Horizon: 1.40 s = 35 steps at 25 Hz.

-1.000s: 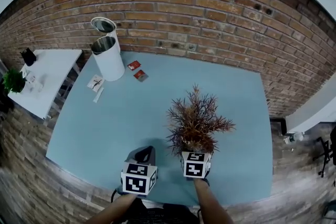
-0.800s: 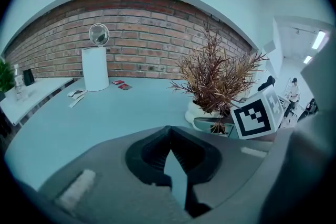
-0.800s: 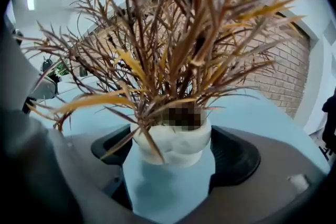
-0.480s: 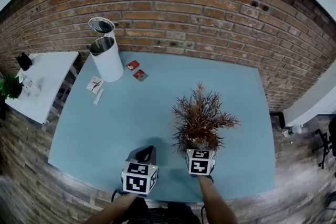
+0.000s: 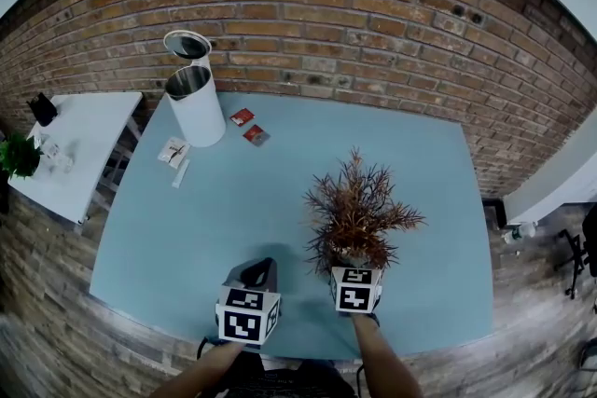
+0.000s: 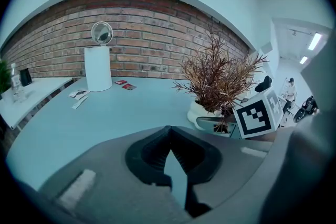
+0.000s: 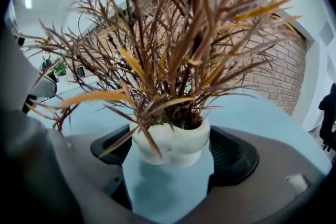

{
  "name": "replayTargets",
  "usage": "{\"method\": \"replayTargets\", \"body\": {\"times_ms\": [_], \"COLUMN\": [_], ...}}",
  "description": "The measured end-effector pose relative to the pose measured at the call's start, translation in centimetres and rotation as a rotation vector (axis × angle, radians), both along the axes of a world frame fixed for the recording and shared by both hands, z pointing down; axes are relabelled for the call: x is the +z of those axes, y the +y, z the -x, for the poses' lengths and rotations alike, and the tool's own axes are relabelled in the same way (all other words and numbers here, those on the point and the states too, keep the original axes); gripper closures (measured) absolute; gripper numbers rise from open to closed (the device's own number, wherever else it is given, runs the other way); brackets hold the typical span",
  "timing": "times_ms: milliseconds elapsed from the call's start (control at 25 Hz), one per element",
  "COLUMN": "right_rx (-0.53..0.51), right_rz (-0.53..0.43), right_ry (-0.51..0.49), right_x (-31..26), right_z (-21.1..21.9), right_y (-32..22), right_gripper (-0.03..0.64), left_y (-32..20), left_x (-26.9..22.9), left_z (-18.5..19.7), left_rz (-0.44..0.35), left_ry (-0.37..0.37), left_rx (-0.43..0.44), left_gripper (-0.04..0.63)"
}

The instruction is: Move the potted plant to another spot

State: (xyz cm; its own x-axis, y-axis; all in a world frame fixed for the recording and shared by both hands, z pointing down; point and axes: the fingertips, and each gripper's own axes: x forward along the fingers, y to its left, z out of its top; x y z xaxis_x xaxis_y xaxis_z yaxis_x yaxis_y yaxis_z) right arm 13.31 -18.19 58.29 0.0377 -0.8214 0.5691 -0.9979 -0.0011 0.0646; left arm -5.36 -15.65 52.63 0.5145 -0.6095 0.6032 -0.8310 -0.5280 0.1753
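Red-brick wall along the far side, wood-plank floor around, pale blue rectangular worktop in the middle.

At the far left corner of the worktop, a tall white cylindrical bin, upright, round lid tipped up open, close to the wall. Just right of it, two small red packets, flat and near each other. Just in front of the bin, a few white paper slips. All of these well apart from the plant. Past the left edge of the worktop, a separate white side table with a small green plant and a dark object too small to tell.

Near the front edge, right of centre, a dry brown-and-orange spiky potted plant, upright. Spreads wide and hides almost all of its lumpy white pot in the head view. Around that white pot, the right tongs, closed on it with one jaw against each side. Lifted or resting on the worktop: cannot tell. Leaves across the right gripper view, covering most of the room beyond.

Just left of the plant and apart from it, the left tongs, low over the worktop, jaw tips together with nothing between. Black-and-white marker cube on top of each. Forearms at the bottom edge of the head view.
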Motion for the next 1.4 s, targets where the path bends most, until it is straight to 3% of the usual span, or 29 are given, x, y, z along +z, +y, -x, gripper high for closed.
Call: {"method": "replayTargets", "body": {"times_ms": [1400], "right_rx": [0.003], "right_rz": [0.027], "right_ry": [-0.002], "right_x": [0.3], "right_z": [9.2], "right_y": [-1.8], "right_gripper": [0.163], "left_y": [-4.6], "left_x": [0.0], "left_z": [8.2], "left_rz": [-0.008], "left_ry": [0.033], "left_rx": [0.01], "left_gripper": [0.597]}}
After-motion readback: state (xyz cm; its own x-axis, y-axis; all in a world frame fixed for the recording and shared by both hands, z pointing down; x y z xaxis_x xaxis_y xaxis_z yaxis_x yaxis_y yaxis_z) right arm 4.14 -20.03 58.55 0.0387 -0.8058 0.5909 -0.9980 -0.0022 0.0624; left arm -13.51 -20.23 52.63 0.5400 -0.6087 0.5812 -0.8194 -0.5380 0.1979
